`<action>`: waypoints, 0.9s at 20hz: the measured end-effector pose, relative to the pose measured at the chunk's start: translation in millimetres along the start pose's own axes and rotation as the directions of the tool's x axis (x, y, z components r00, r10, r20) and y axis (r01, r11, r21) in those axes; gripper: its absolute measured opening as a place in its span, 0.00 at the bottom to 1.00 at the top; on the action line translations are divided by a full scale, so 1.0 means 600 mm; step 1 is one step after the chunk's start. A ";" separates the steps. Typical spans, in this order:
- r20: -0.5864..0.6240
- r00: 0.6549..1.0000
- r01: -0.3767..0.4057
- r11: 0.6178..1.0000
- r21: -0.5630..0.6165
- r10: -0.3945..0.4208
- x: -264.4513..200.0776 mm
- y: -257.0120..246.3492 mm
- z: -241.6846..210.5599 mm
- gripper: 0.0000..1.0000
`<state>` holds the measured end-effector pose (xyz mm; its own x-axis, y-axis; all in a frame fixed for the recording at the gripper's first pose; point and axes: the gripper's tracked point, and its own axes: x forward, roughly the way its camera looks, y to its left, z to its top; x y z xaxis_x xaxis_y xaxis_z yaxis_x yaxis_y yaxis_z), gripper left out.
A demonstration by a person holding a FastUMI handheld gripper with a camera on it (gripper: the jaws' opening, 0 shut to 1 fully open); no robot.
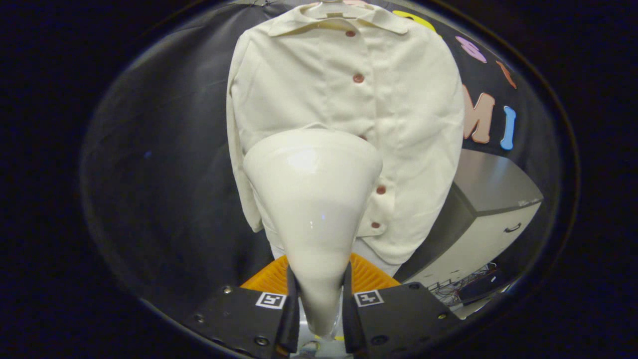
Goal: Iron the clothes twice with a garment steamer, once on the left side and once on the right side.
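A cream button-up shirt [398,114] hangs on a hanger [331,9] against the booth's black wall, with several reddish buttons down its front. My gripper [319,299] is shut on the narrow handle of a glossy cream garment steamer [314,194]. The steamer widens upward to a broad head that stands in front of the shirt's lower left half, left of the button line. Whether the head touches the cloth I cannot tell. The steamer hides the shirt's lower left part.
A grey and white cabinet [491,219] with a drawer handle stands to the right of the shirt, with tangled cables [468,284] at its foot. Something orange and ribbed [366,274] lies below the shirt, just behind the fingers.
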<state>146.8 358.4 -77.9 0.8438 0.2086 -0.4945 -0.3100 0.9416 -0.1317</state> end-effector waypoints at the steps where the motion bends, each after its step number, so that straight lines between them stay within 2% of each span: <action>1: 0.024 1.000 0.001 1.000 0.006 -0.001 -0.019 -0.016 0.023 0.35; 5: 0.106 0.994 -0.002 0.999 0.051 -0.003 -0.078 -0.081 0.112 0.35; 12: 0.260 0.964 0.041 0.998 0.049 -0.052 -0.118 -0.152 0.282 0.35; 15: 0.282 0.956 0.067 0.996 0.060 -0.081 -0.118 -0.175 0.338 0.35; 18: 0.243 0.961 0.110 0.988 0.108 -0.134 -0.101 -0.199 0.367 0.35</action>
<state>229.3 291.3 156.8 0.9586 0.1388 -0.2486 -0.1659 0.9819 -0.0916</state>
